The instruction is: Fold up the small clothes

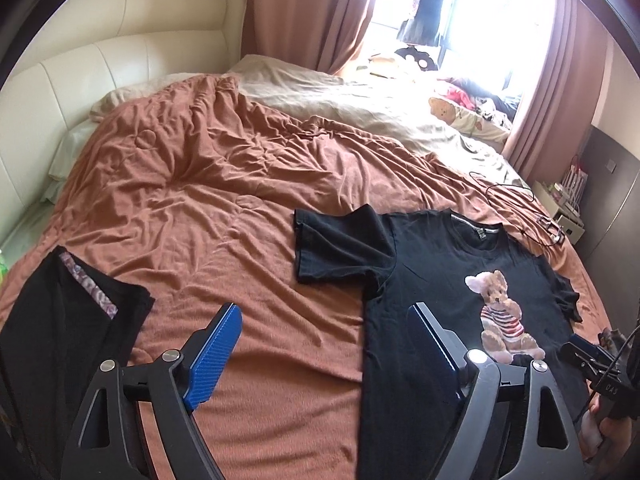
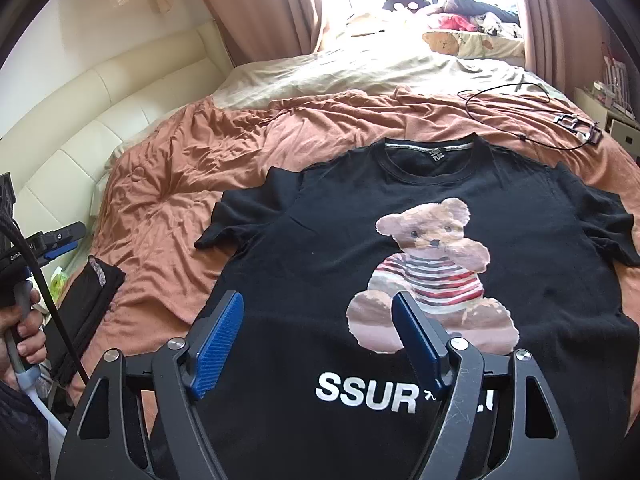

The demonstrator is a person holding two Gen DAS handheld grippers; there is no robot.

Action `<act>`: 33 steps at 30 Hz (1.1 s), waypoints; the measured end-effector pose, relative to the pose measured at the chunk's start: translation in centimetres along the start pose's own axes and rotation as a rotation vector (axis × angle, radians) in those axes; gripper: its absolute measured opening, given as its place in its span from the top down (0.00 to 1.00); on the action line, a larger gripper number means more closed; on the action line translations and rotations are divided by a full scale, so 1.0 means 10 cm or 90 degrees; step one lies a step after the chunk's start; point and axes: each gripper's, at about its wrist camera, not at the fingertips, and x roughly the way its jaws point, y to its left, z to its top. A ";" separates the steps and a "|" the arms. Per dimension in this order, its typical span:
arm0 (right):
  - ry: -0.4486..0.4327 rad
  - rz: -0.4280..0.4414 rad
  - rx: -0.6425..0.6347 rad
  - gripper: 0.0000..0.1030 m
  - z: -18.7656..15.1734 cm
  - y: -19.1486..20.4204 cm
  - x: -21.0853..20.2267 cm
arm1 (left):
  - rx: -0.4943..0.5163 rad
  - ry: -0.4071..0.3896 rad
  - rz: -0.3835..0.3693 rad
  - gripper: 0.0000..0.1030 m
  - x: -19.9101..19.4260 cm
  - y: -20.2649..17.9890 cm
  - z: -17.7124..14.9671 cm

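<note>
A black T-shirt [image 2: 320, 240] with a teddy-bear print and white lettering lies flat, face up, on the rust-coloured bedspread [image 1: 200, 200]. In the left wrist view the T-shirt [image 1: 432, 264] spreads to the right, one sleeve [image 1: 336, 248] stretched toward the middle of the bed. My left gripper [image 1: 324, 316] hovers open over the shirt's left side edge, nothing between its blue pads. My right gripper [image 2: 318, 304] hangs open above the shirt's lower front, jaws bare. A folded black garment [image 1: 60, 320] with a patterned trim lies at the left.
A cream padded headboard [image 1: 100, 80] runs along the left. A beige sheet [image 1: 360, 96] covers the far bed, with pillows and clothes heaped by the bright window. A black cable and glasses [image 2: 576, 124] lie right of the shirt's collar. A white bedside unit [image 1: 568, 216] stands at the right.
</note>
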 end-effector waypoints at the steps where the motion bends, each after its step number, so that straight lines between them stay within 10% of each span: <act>1: 0.004 0.007 0.005 0.35 0.04 -0.01 0.06 | 0.000 0.005 -0.003 0.17 0.08 0.00 0.05; 33: 0.141 0.072 0.146 0.95 0.87 -0.15 2.53 | -0.009 0.184 0.010 0.24 2.83 0.30 0.70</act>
